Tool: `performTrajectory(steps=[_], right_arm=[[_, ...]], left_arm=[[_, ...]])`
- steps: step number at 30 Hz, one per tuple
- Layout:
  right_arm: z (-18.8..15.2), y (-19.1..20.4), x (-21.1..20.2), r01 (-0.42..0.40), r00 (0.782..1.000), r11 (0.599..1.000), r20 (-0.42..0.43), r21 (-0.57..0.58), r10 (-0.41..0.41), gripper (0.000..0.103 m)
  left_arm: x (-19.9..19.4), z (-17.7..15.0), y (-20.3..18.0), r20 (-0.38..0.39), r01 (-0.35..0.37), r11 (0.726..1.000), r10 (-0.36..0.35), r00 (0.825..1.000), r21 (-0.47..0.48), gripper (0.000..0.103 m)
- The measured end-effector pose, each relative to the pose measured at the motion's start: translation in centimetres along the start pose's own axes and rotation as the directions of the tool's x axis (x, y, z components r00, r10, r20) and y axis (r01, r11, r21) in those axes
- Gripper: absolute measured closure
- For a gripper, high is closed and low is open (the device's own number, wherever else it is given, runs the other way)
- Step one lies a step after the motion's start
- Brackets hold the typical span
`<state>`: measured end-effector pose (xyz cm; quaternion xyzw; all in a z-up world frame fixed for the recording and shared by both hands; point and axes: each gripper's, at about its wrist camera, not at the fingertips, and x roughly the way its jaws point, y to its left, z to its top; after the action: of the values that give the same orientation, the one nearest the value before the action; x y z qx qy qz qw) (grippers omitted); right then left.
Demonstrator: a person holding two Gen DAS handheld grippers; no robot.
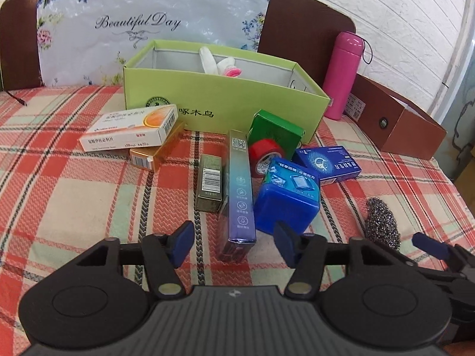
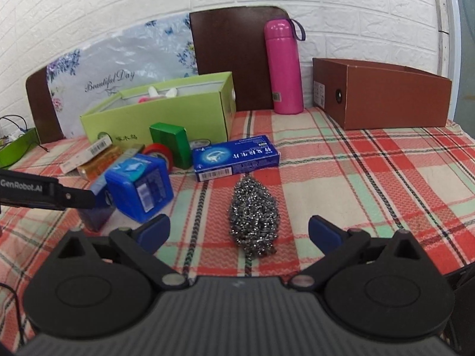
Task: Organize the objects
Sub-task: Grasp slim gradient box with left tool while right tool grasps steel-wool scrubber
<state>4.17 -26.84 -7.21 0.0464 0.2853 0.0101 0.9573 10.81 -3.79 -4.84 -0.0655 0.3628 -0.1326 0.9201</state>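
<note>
Left claw (image 1: 234,241) stands spread either side of the tall purple box (image 1: 239,190), pads clear of it; right claw (image 2: 239,231) gapes wide around the steel scourer (image 2: 253,216), which lies in front of the green box (image 2: 166,109).

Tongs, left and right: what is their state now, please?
Left tongs: open, around the tall blue-purple carton, not gripping.
Right tongs: open, either side of the steel-wool scourer.
</note>
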Motion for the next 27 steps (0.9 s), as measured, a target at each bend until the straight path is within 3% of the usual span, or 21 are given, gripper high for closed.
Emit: performTrajectory(steps=[4, 6, 8, 13, 21, 25, 27], right_arm=[[0.1, -0.1, 1.5, 0.006, 1.0, 1.0, -0.027, 0.007, -0.006, 0.025], [0.2, 0.1, 1.7, 0.004, 0.999, 1.0, -0.042, 0.006, -0.003, 0.053], [0.2, 0.4, 1.3, -0.02, 0.999, 1.0, -0.037, -0.006, 0.02, 0.069], [0.4, 1.5, 0.2, -0.111, 0.993, 0.994, -0.045, -0.008, 0.111, 0.071], [0.4, 4.9, -0.9, -0.247, 0.967, 0.968, -0.073, -0.047, 0.243, 0.071], [0.1, 6.0, -0.7, -0.239, 0.968, 0.967, -0.099, -0.086, 0.231, 0.067], [-0.1, 6.1, -0.7, -0.235, 0.968, 0.967, -0.108, -0.096, 0.225, 0.059]], left_arm=[[1.2, 0.4, -0.2, -0.019, 0.008, 1.0, -0.008, 1.0, -0.008, 0.053], [1.7, 0.6, -0.2, -0.029, 0.015, 1.0, -0.015, 0.999, -0.008, 0.066], [1.9, 0.6, 0.1, -0.041, 0.022, 1.0, -0.022, 0.999, -0.013, 0.073], [0.7, 0.1, 0.9, -0.029, 0.025, 0.999, -0.026, 0.999, -0.024, 0.08], [-4.4, -3.4, 2.4, -0.067, 0.027, 1.0, -0.028, 0.997, -0.016, 0.079], [-3.9, -3.2, 2.3, -0.057, -0.011, 1.0, 0.011, 0.998, 0.001, 0.07], [-3.2, -2.6, 2.1, -0.056, 0.001, 1.0, -0.002, 0.998, -0.005, 0.061]])
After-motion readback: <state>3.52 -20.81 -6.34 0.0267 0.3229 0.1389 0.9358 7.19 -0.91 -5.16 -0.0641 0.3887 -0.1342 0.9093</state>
